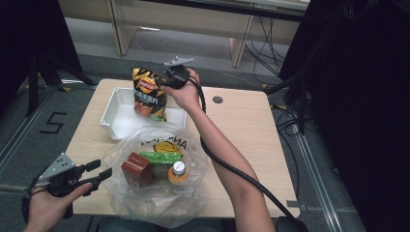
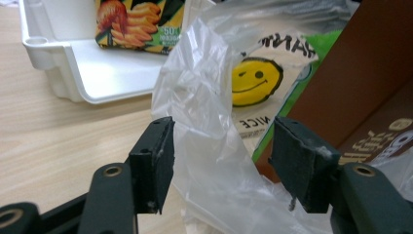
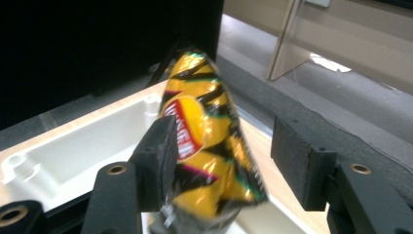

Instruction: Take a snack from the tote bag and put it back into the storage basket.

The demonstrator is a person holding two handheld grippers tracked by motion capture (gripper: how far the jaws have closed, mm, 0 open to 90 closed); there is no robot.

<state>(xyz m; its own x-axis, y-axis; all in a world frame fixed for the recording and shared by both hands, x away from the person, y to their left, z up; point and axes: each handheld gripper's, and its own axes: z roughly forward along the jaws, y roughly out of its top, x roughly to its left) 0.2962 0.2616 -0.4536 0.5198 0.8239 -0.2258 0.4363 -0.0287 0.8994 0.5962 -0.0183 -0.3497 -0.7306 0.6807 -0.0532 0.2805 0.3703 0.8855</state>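
From the high view I see my right hand-held gripper (image 1: pixel 170 77) at the far side of the table (image 1: pixel 246 130), beside the top of the chip bag (image 1: pixel 149 93), which stands upright in the white tray (image 1: pixel 112 112). My left hand-held gripper (image 1: pixel 99 175) sits near left, at the edge of the plastic bag (image 1: pixel 159 193).

In the left gripper view, its jaws are spread, with loose plastic film (image 2: pixel 204 122) between them, unpinched.

In the right gripper view, the jaws stand released, the chip bag (image 3: pixel 209 141) between them and against the left pad.
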